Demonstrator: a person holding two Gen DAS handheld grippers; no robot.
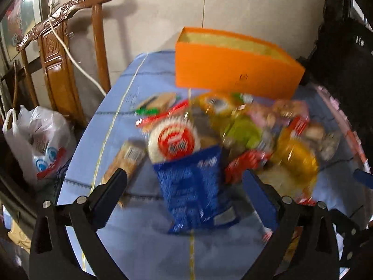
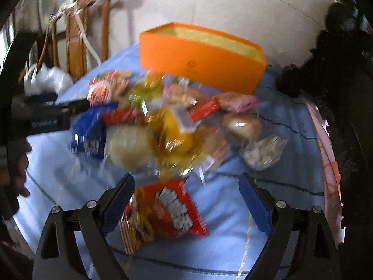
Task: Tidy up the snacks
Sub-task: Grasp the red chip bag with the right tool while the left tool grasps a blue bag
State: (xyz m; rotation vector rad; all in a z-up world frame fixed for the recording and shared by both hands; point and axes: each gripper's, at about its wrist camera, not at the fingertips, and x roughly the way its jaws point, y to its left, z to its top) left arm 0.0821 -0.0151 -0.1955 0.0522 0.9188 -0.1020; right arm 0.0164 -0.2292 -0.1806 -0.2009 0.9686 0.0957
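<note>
Approaching: snack pile (image 1: 233, 128) on worktop (image 1: 116, 140) being neared; nothing boxed.
Left gripper (image 1: 184, 182): fingers released, over blue packet (image 1: 193, 186).
Right gripper (image 2: 186, 189): fingers released, over red packet (image 2: 167, 210).
Next: packets being judged due for orange box (image 1: 233, 70).

Both wrist views steeply down, close; shared snack pile (image 1: 209, 135), orange box (image 2: 200, 60)
</note>
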